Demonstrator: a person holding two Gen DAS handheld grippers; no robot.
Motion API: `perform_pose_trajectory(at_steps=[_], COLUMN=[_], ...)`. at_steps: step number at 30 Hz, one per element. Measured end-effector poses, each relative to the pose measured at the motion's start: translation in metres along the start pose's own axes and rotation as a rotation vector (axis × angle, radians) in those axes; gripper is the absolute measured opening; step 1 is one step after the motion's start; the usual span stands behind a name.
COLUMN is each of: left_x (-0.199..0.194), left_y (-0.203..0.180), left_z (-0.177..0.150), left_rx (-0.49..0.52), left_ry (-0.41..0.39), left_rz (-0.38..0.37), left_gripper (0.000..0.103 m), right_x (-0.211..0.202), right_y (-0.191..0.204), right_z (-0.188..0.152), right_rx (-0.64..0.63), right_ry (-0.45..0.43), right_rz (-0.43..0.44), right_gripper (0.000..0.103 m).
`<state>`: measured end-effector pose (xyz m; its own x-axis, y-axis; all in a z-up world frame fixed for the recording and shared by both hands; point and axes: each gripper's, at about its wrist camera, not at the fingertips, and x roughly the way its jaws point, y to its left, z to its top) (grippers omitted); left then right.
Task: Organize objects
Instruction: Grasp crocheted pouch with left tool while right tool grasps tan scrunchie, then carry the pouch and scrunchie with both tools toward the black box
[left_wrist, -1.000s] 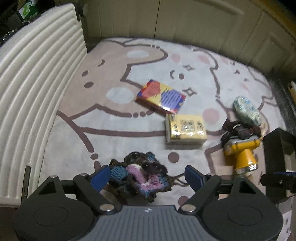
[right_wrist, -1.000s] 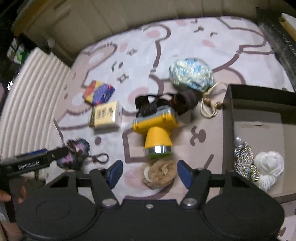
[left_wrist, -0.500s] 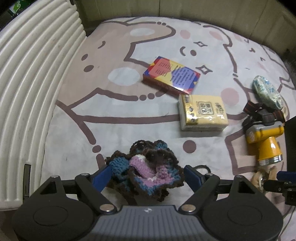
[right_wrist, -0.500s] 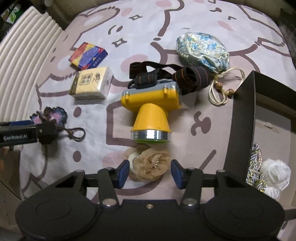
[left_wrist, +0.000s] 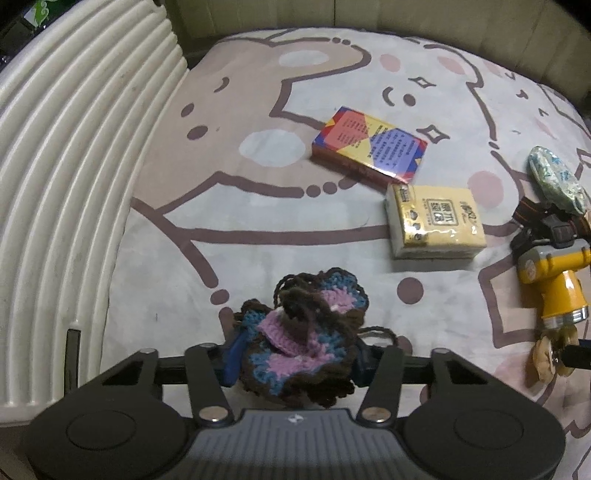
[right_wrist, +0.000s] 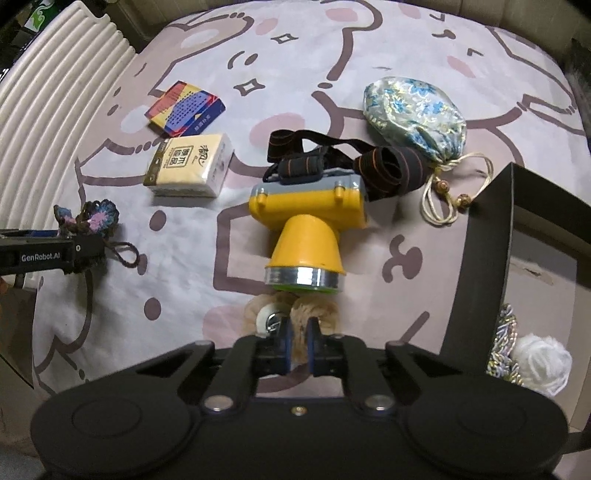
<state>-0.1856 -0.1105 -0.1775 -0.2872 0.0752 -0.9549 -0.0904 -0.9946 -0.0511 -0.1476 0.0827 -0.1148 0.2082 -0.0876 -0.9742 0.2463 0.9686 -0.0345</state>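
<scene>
A crocheted piece (left_wrist: 306, 332) in brown, blue and purple yarn lies bunched on the printed mat (left_wrist: 258, 206). My left gripper (left_wrist: 297, 358) points down over it. Its jaws are closing and the blue pads (left_wrist: 234, 349) squeeze the piece from both sides. The right wrist view shows the same piece (right_wrist: 94, 218) at the far left, under the left gripper (right_wrist: 79, 245). A tan fabric flower (right_wrist: 314, 308) with a white bead lies just below the lens of a yellow headlamp (right_wrist: 306, 221). My right gripper (right_wrist: 299, 345) is closing, and its narrow jaws pinch the flower's near edge.
A yellow tissue pack (right_wrist: 192, 170), a colourful card box (right_wrist: 184, 107) and a blue brocade drawstring pouch (right_wrist: 413, 107) lie on the mat. An open black box (right_wrist: 476, 273) at right holds white yarn (right_wrist: 539, 362) and a braided cord. A white ribbed panel (left_wrist: 66, 184) borders the left.
Both grippers came down closer to the mat. The left jaws closed in on the crocheted piece and bunched it. The right jaws closed from wide apart onto the tan flower.
</scene>
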Motion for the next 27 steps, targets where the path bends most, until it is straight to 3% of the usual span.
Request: perform_pose_trajectory(at_steps=[8, 18, 27], left_x=[-0.036, -0.087, -0.119], left_y=[-0.002, -0.022, -0.042], left_z=[0.0, -0.003, -0.01], left_rx=[-0.052, -0.037, -0.025], left_ry=[-0.114, -0.276, -0.369], left_rz=[-0.084, -0.134, -0.158], left_gripper=[0.047, 0.047, 0.047], right_x=[-0.031, -0.081, -0.115], right_y=[0.003, -0.011, -0.022], right_z=[-0.002, -0.006, -0.015], right_rx=[0.019, 0.109, 0.165], right_ry=[-0.114, -0.304, -0.459], right_rz=[0.016, 0.046, 0.055], right_gripper=[0.007, 0.006, 0.006])
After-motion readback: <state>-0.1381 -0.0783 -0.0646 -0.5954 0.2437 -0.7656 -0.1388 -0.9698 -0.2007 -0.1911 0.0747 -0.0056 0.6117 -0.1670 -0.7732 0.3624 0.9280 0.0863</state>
